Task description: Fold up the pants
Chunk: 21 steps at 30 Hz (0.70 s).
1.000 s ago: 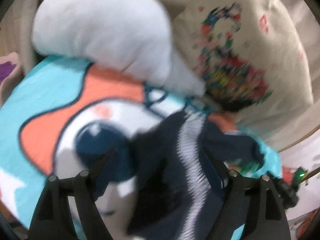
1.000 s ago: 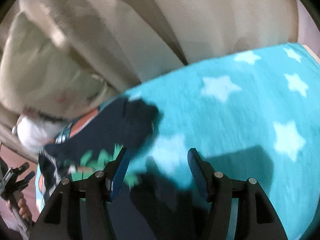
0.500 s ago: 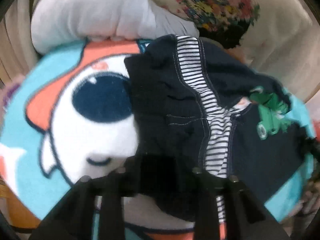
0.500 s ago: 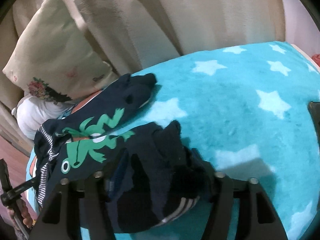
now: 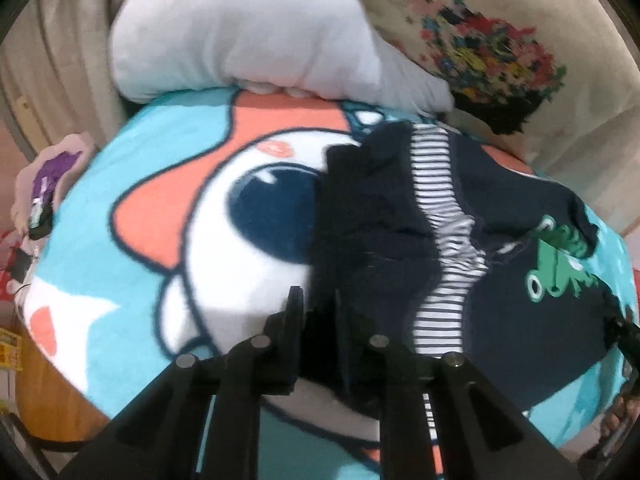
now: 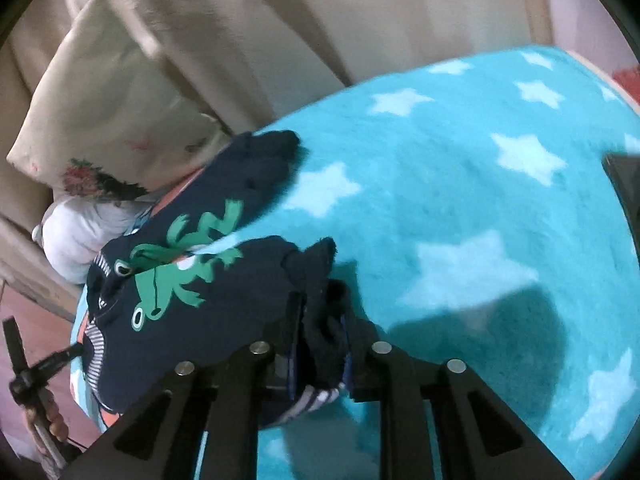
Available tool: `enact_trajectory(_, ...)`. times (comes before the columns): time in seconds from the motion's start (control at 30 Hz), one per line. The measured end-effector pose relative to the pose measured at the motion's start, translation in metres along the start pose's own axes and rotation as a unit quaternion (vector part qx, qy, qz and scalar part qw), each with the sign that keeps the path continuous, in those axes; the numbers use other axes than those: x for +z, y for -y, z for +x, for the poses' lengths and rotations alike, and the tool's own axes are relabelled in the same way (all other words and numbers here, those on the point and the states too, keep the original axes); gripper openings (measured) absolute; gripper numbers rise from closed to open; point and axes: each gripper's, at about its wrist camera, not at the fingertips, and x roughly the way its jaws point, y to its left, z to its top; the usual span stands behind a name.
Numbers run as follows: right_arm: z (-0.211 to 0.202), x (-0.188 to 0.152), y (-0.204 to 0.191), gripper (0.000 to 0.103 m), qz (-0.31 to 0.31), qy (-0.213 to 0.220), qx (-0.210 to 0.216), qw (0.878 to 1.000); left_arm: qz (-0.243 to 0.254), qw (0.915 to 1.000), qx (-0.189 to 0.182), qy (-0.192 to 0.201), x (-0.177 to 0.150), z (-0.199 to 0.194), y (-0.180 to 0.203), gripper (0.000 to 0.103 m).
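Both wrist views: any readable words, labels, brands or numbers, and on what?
None can be read.
pants: a green frog print and a striped band, no lettering.
floral pillow: the red marks near its top are too blurred to read.
blanket: stars and a cartoon face only.

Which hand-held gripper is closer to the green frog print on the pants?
Right. The right hand-held gripper is shut on the pants just beside the frog print; the left hand-held gripper grips the waistband side, across the striped panel.
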Motion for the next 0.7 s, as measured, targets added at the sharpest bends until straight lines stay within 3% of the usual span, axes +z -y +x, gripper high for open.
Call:
enact_trajectory(0.13, -0.014, 0.016, -0.004, 0.047, -0.015, 0.021, -0.011, 1.0, -0.018, 0.9993, -0.026, 0.022, -0.005, -0.019, -0.019, 0.045)
enact_trajectory(0.27, -0.008, 0.046, -0.029, 0.05, -0.062, 0.029, -0.029, 0.997, -0.005, 0.998, -0.009, 0.062, -0.001, -0.039, -0.019, 0.058)
enact_trajectory(0.4, 0.02, 0.075, -0.068, 0.051, -0.131, 0.004, -0.035, 0.991, 0.025, 0.9978, -0.014, 0.059, 0.022, -0.038, -0.002, 0.059)
enact_trajectory(0.47, 0.033, 0.085, -0.085, 0.054, -0.166, -0.01, -0.039, 0.985, 0.063, 0.9962, -0.018, 0.057, 0.04, -0.034, 0.018, 0.067)
enact_trajectory(0.6, 0.062, 0.1, -0.117, 0.063, -0.243, -0.03, -0.059, 0.968, 0.143, 0.9874, -0.012, 0.066, 0.074, -0.019, 0.061, 0.071)
enact_trajectory(0.7, 0.079, 0.11, -0.128, 0.065, -0.271, -0.04, -0.074, 0.959, 0.189, 0.9805, -0.042, 0.033, 0.094, 0.008, 0.087, 0.073)
